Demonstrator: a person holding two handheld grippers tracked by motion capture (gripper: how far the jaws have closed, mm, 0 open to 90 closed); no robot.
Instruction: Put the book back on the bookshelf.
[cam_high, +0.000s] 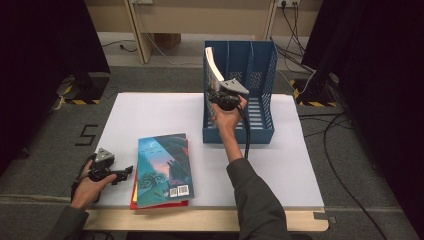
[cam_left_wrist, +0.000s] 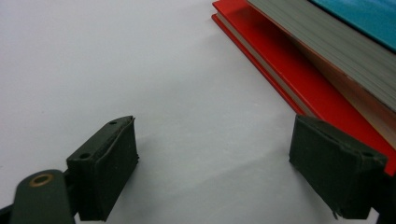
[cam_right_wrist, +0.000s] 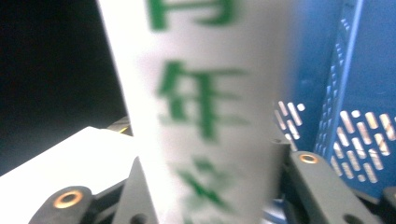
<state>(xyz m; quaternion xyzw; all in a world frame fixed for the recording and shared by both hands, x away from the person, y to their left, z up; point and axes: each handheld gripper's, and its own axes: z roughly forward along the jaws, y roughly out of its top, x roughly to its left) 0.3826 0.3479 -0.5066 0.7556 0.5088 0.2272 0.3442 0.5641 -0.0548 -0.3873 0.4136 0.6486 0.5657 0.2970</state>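
Your left gripper (cam_high: 129, 171) rests low on the table (cam_high: 150, 112), jaws wide apart, beside the book stack (cam_high: 164, 170). Farther off, your right gripper (cam_high: 216, 96) has the white book (cam_high: 214, 64) between its jaws in the blue rack (cam_high: 262, 100)'s left slot; whether they press it looks unclear.

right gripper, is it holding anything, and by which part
The right gripper has a white book with green lettering between its jaws, by the spine near its lower end; whether the pads press cannot be told.
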